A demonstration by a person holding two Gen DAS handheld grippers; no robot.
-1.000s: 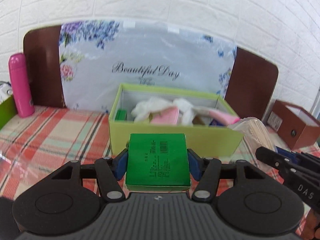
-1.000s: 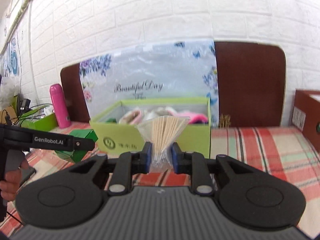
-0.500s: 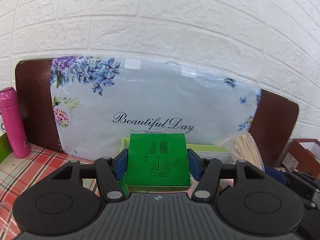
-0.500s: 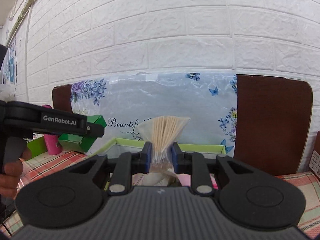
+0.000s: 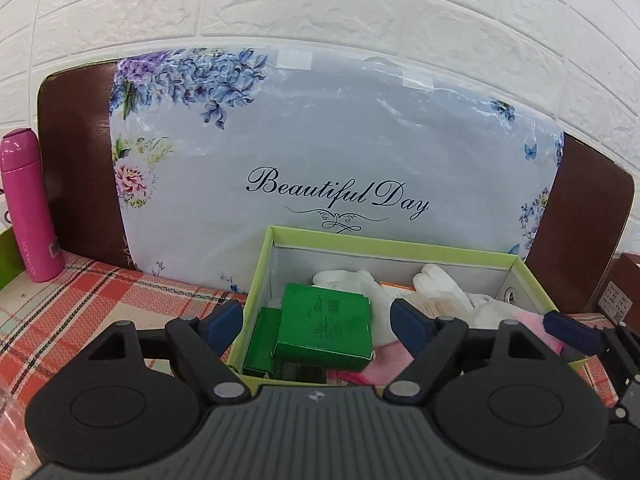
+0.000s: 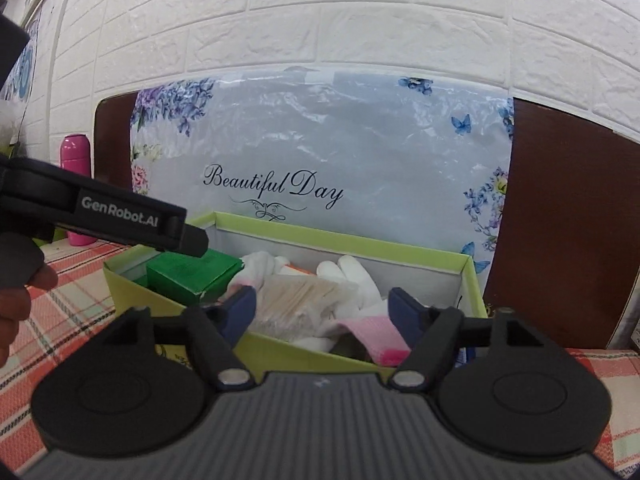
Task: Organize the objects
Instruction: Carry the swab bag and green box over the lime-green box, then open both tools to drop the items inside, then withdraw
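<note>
Lime box [image 5: 384, 245]: green packet [image 5: 325, 326] newly inside

I've got a lime-green box [image 5: 384, 246] with two bright green cartons [image 5: 326, 326] inside, white gloves [image 6: 352, 276] and something pink [image 6: 374, 334]. Red-and-mint plaid cloth [image 5: 80, 300] on the tabletop, a hot-pink bottle [image 5: 28, 206], a grey floral panel [image 5: 320, 140] and a white brick wall [image 5: 360, 0].

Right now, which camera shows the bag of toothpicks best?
The right wrist view: the bag of toothpicks lies in plain sight inside the light green box, on the white gloves. The left wrist view shows only a sliver behind a gripper finger.
</note>
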